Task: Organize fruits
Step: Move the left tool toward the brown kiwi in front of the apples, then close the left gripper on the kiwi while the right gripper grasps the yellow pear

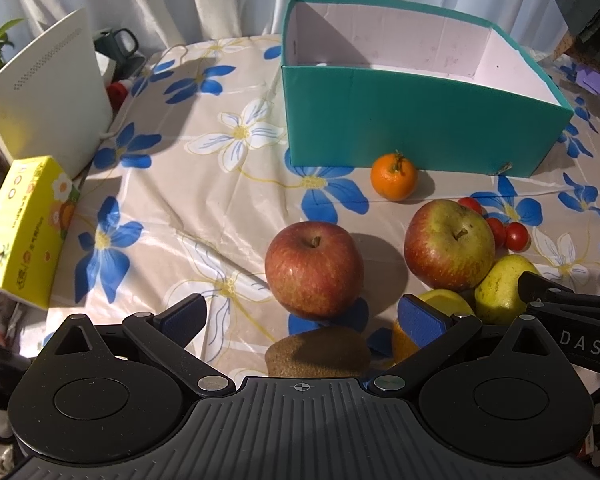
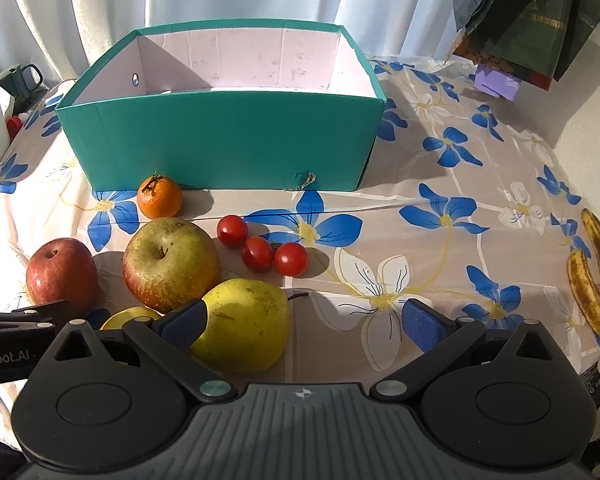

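Observation:
A teal box (image 1: 420, 120) (image 2: 220, 140) stands open at the back of the flowered table. In front of it lie a tangerine (image 1: 394, 176) (image 2: 159, 197), a red apple (image 1: 314, 268) (image 2: 62, 274), a green-red apple (image 1: 448, 244) (image 2: 171, 262), cherry tomatoes (image 1: 508, 232) (image 2: 260, 250), a yellow pear (image 1: 504, 286) (image 2: 244, 324) and a kiwi (image 1: 318, 352). My left gripper (image 1: 302, 316) is open, just in front of the red apple and above the kiwi. My right gripper (image 2: 304, 320) is open, its left finger beside the pear.
A yellow tissue box (image 1: 24, 228) and a white device (image 1: 48, 92) stand at the left. Two spotted bananas (image 2: 592, 276) lie at the table's right edge. A dark mug (image 2: 22, 78) stands at the back left; dark bags (image 2: 532, 12) hang at the back right.

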Action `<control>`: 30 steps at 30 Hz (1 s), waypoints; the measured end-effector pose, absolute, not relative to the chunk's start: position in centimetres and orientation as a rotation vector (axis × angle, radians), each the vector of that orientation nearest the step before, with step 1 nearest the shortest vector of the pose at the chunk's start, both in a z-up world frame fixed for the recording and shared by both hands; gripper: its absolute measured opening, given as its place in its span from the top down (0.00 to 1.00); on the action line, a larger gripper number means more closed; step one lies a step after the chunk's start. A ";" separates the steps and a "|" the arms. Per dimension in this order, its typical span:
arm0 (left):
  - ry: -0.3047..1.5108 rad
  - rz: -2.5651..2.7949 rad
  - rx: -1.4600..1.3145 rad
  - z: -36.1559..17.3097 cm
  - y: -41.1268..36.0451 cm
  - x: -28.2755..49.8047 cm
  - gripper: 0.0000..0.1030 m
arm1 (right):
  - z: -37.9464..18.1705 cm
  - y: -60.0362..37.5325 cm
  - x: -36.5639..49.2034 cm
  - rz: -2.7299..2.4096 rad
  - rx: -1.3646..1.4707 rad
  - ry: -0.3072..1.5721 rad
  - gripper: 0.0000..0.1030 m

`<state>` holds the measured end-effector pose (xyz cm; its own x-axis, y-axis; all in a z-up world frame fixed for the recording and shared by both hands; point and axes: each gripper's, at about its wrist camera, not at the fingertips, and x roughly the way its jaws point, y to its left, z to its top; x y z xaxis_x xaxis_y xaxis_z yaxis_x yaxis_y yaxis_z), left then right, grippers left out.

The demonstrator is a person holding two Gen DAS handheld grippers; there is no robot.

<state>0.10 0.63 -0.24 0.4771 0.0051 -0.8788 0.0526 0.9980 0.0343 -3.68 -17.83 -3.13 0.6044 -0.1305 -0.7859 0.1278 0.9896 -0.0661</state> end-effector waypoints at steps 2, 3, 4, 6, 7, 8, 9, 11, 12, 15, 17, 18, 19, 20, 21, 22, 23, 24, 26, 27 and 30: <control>1.078 -0.030 0.066 -0.2 0.5 0.1 0.00 | -3.1 -17.9 -3.6 -0.149 -0.002 0.909 0.00; 1.079 -0.026 0.072 -0.2 0.5 0.1 0.00 | -3.1 -17.9 -3.6 -0.148 -0.001 0.908 0.00; 1.077 -0.027 0.078 -0.2 0.5 0.0 0.00 | -3.0 -17.9 -3.6 -0.148 0.000 0.908 0.00; 1.065 -0.017 0.084 0.0 0.6 -0.2 0.00 | -3.0 -18.1 -3.6 -0.148 0.005 0.905 0.00; 1.058 -0.014 0.082 0.2 0.7 -0.3 0.00 | -3.0 -18.2 -3.5 -0.150 0.009 0.904 0.00; 1.053 -0.009 0.072 0.3 0.9 -0.4 0.00 | -3.0 -18.3 -3.5 -0.152 0.013 0.904 0.00; 1.059 -0.005 0.059 0.3 1.1 -0.2 0.00 | -3.0 -18.4 -3.5 -0.154 0.018 0.903 0.00; 1.093 -0.013 0.024 0.0 1.6 0.1 0.00 | -3.1 -18.6 -3.4 -0.156 0.029 0.906 0.00; 1.109 -0.019 0.001 -0.2 1.9 0.3 0.00 | -3.1 -18.7 -3.3 -0.158 0.033 0.907 0.00; 1.148 -0.050 -0.100 -1.2 3.2 0.3 0.00 | -3.1 -19.0 -3.2 -0.160 0.041 0.906 0.00; 1.145 -0.055 -0.165 -1.5 4.2 0.1 0.00 | -3.2 -19.1 -3.1 -0.160 0.044 0.907 0.00; 1.139 -0.049 -0.189 -1.6 4.6 0.0 0.00 | -3.2 -19.2 -3.1 -0.161 0.045 0.909 0.00; 1.134 -0.045 -0.201 -1.6 5.0 0.0 0.00 | -3.3 -19.3 -3.1 -0.161 0.046 0.911 0.00; 1.124 -0.045 -0.209 -1.7 5.3 0.1 0.00 | -3.4 -19.3 -3.1 -0.161 0.048 0.914 0.00; 1.116 -0.051 -0.209 -1.7 5.5 0.1 0.00 | -3.5 -19.4 -3.0 -0.161 0.050 0.917 0.00; 1.110 -0.055 -0.198 -1.8 5.6 0.1 0.00 | -3.6 -19.5 -2.9 -0.161 0.052 0.920 0.00; 1.102 -0.063 -0.182 -1.8 5.7 0.1 0.00 | -3.7 -19.6 -2.9 -0.160 0.055 0.924 0.00; 1.095 -0.068 -0.161 -1.9 5.6 0.1 0.00 | -3.8 -19.7 -2.9 -0.157 0.061 0.924 0.00; 1.060 -0.080 -0.121 -1.9 5.5 -0.2 0.00 | -3.9 -20.0 -2.8 -0.151 0.073 0.924 0.00; 1.030 -0.092 -0.101 -1.9 5.4 -0.6 0.00 | -3.9 -20.1 -2.7 -0.148 0.079 0.925 0.00; 1.013 -0.143 -0.113 -2.3 5.2 -0.9 0.00 | -3.8 -20.3 -2.6 -0.143 0.090 0.923 0.00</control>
<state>-0.95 5.22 -2.30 0.5211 -0.1712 -0.8361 0.0669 0.9849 -0.1600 -2.62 -20.31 -3.85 0.5946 -0.0847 -0.7996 0.1618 0.9867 0.0158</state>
